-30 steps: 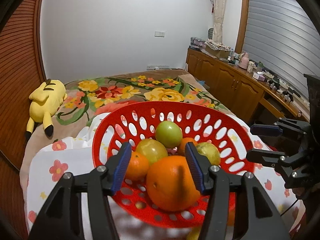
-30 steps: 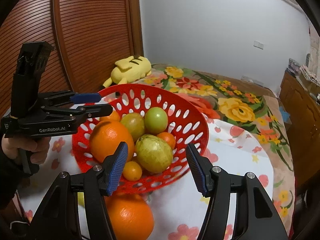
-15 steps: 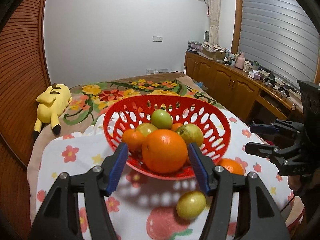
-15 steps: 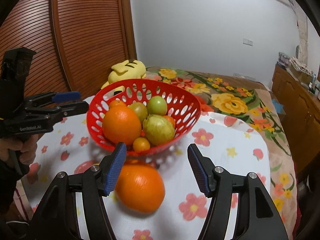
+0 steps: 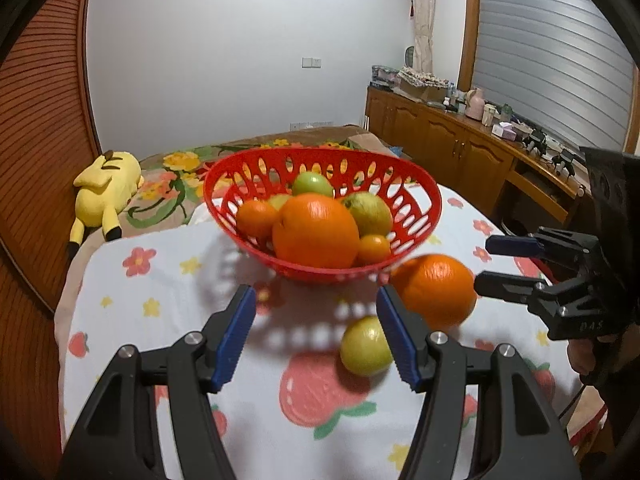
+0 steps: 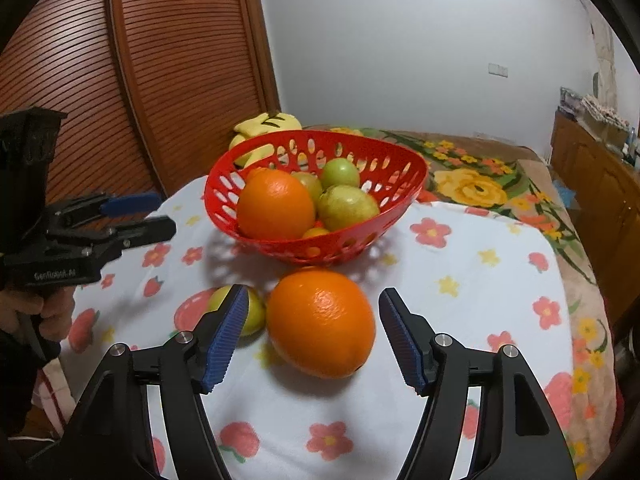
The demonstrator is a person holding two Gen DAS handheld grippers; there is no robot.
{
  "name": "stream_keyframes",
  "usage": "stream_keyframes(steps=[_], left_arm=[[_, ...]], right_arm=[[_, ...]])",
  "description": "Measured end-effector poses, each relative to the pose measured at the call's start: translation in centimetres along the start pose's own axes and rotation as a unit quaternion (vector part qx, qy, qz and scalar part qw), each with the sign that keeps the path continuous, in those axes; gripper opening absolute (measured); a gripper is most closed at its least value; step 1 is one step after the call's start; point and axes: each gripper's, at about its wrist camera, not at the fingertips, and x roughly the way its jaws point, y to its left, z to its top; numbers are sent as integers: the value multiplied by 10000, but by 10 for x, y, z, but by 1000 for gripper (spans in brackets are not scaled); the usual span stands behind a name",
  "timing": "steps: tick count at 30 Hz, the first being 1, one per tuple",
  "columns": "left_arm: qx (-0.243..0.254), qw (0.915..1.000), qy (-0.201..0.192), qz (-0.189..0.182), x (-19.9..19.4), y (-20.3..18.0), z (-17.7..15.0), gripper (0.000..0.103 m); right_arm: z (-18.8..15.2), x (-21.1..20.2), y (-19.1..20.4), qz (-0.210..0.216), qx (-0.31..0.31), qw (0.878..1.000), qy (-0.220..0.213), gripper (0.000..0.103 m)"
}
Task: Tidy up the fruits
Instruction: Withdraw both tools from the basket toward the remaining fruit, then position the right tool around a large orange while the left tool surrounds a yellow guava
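The black body of the left tongs (image 6: 132,216) carries pale lettering that reads roughly "GenRobot.AI"; the marking on the right tongs (image 5: 516,264) is too partial to read.

A red perforated plastic basket (image 5: 416,196) stands on the surface, which is covered by a white cloth printed with flowers and strawberries (image 5: 168,292). Inside the basket lie a large orange (image 5: 316,232), two small tangerines, and several green-yellow round fruits piled together. Outside it, just in front, a second large orange (image 6: 320,322) rests on the cloth, with a small yellow-green round fruit (image 5: 364,346) near it, apart from the basket.

Both tongs stand wide open and hold nothing. In the right wrist view, the loose orange lies between the blue ribbed pads (image 6: 226,338) of the right tongs without touching them. The left tongs hover over bare cloth, the small green fruit partly behind their right pad. A yellow plush toy (image 5: 106,192) lies on the bed beyond.
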Motion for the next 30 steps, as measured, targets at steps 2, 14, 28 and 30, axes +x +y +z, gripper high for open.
stream_keyframes(steps=[2, 14, 28, 30], left_arm=[[3, 10000, 28, -14, 1, 0, -5, 62], [-180, 9995, 252, -73, 14, 5, -29, 62], [-193, 9992, 310, -162, 21, 2, -32, 62], [-206, 9990, 338, -190, 23, 2, -33, 62]], right_arm=[[-1, 4, 2, 24, 20, 10000, 25, 70], [-3, 28, 5, -58, -48, 9996, 259, 73], [-6, 51, 3, -379, -170, 9977, 544, 80], [-7, 54, 3, -362, -182, 9976, 559, 82]])
